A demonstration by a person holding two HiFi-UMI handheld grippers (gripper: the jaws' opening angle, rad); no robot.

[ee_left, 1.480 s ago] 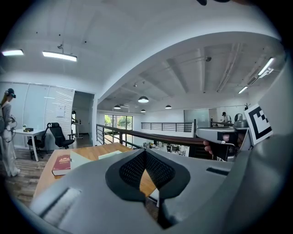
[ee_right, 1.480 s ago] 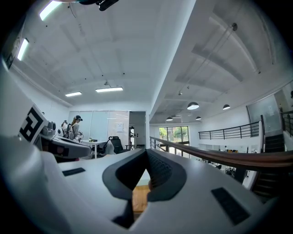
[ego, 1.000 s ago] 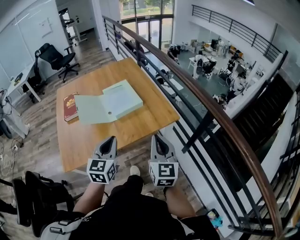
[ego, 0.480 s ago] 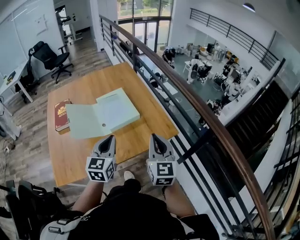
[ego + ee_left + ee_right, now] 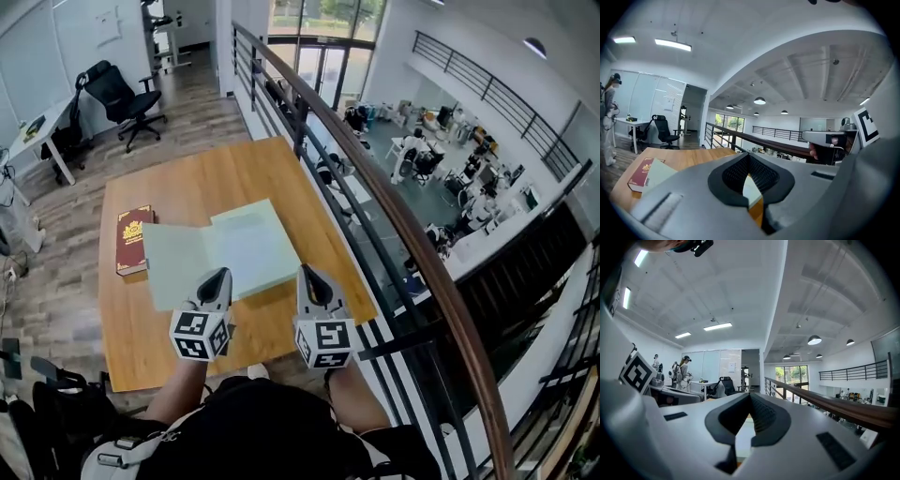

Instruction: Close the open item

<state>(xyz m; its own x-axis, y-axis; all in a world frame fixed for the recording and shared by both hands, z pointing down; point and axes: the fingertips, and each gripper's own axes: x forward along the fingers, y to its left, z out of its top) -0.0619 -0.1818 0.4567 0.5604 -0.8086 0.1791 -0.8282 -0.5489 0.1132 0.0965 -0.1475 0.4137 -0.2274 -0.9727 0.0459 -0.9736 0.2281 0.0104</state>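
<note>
While the pale green folder (image 5: 251, 246) lay open at the middle of the table (image 5: 281, 169), its cover (image 5: 173, 264) spread flat toward the table's left side next to a red book (image 5: 134, 239), both claws were pinched shut and empty; the left gripper (image 5: 220, 277) and right gripper (image 5: 306, 275) hung over the table's near edge; this looked like the approach step; next, a tip would need to slip under the cover's free edge and swing it over.
</note>
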